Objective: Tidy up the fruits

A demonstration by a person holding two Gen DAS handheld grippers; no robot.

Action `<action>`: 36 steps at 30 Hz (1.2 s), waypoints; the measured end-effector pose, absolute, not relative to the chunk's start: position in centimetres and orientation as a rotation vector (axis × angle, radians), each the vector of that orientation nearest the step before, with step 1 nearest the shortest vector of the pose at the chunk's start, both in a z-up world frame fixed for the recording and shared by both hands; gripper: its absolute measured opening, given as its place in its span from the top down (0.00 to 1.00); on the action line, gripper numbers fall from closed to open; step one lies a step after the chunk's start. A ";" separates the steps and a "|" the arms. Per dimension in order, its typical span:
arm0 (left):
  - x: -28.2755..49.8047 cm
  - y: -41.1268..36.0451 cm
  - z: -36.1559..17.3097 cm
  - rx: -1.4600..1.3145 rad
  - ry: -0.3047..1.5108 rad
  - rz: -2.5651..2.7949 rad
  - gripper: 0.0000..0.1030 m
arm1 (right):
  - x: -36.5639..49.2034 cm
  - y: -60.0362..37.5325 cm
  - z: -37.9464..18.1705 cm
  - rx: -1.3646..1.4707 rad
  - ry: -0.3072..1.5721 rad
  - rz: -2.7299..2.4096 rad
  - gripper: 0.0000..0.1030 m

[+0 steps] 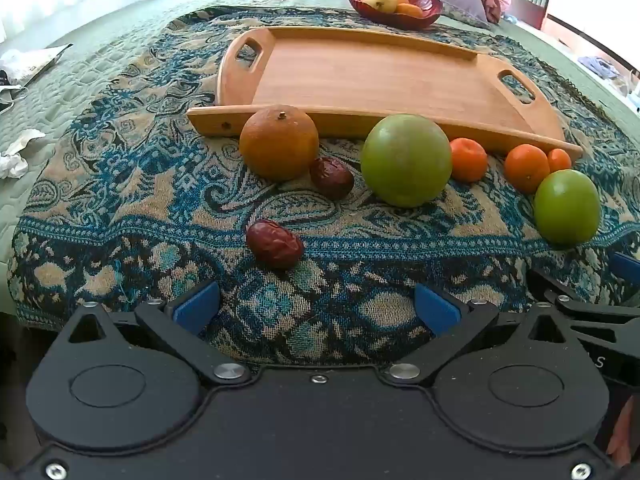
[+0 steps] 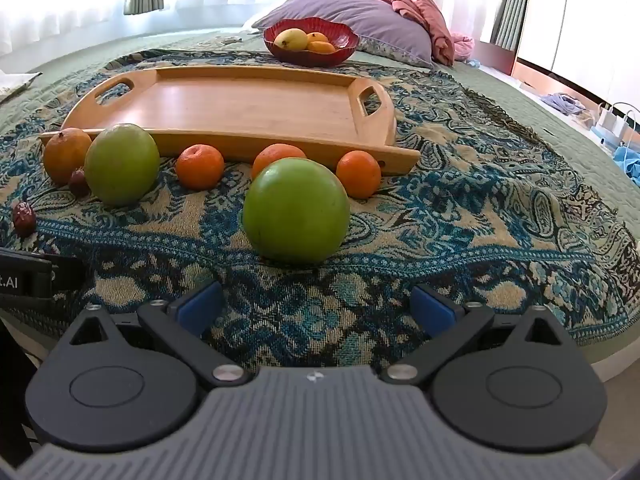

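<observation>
An empty wooden tray (image 1: 360,76) (image 2: 240,108) lies on a patterned blanket. Along its near edge sit a large brownish orange (image 1: 279,142) (image 2: 66,154), two green apples (image 1: 406,160) (image 1: 567,206) (image 2: 121,163) (image 2: 296,210), three small tangerines (image 1: 468,159) (image 1: 526,167) (image 1: 559,159) (image 2: 199,166) (image 2: 358,173) and two red dates (image 1: 332,177) (image 1: 274,243) (image 2: 24,219). My left gripper (image 1: 316,308) stands open just short of the nearer date. My right gripper (image 2: 316,306) is open too, facing the near green apple, nothing between its fingers.
A red bowl (image 1: 394,2) (image 2: 310,42) with a yellow fruit and oranges stands behind the tray, near a purple pillow (image 2: 348,20). Crumpled paper (image 1: 14,158) lies at the left on the green bedspread. The bed's edge drops off at the right (image 2: 616,360).
</observation>
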State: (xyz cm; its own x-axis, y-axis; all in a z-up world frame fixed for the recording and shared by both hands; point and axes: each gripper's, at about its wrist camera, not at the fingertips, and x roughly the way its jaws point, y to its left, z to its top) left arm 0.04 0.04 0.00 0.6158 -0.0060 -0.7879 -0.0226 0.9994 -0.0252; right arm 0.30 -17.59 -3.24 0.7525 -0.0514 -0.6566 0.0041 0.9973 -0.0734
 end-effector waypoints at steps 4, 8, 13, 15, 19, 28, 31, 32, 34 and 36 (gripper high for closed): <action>0.3 0.2 0.0 -0.034 0.910 0.011 0.00 | 0.3 -17.6 -3.2 -0.064 0.717 -0.029 0.00; 0.0 0.0 0.0 -0.027 0.896 0.011 0.00 | 0.3 -17.6 -3.2 -0.065 0.718 -0.032 0.00; 0.1 0.0 0.0 -0.027 0.899 0.012 0.00 | 0.3 -17.6 -3.3 -0.066 0.716 -0.030 0.00; 0.0 0.0 0.0 -0.026 0.895 0.013 0.00 | 0.3 -17.7 -3.3 -0.066 0.718 -0.030 0.00; 0.0 0.0 0.0 -0.026 0.896 0.013 0.00 | 0.3 -17.6 -3.3 -0.068 0.716 -0.029 0.00; 0.0 0.0 0.0 -0.026 0.896 0.013 0.00 | 0.3 -17.7 -3.3 -0.068 0.716 -0.029 0.00; 0.0 0.0 0.0 -0.025 0.895 0.013 0.00 | 0.3 -17.7 -3.3 -0.068 0.716 -0.030 0.00; 0.0 0.0 0.0 -0.024 0.896 0.013 0.00 | 0.3 -17.7 -3.3 -0.068 0.717 -0.030 0.00; 0.0 0.0 0.0 -0.025 0.896 0.014 0.00 | 0.3 -17.7 -3.3 -0.069 0.717 -0.030 0.00; 0.0 0.0 0.0 -0.025 0.896 0.013 0.00 | 0.3 -17.7 -3.3 -0.068 0.717 -0.029 0.00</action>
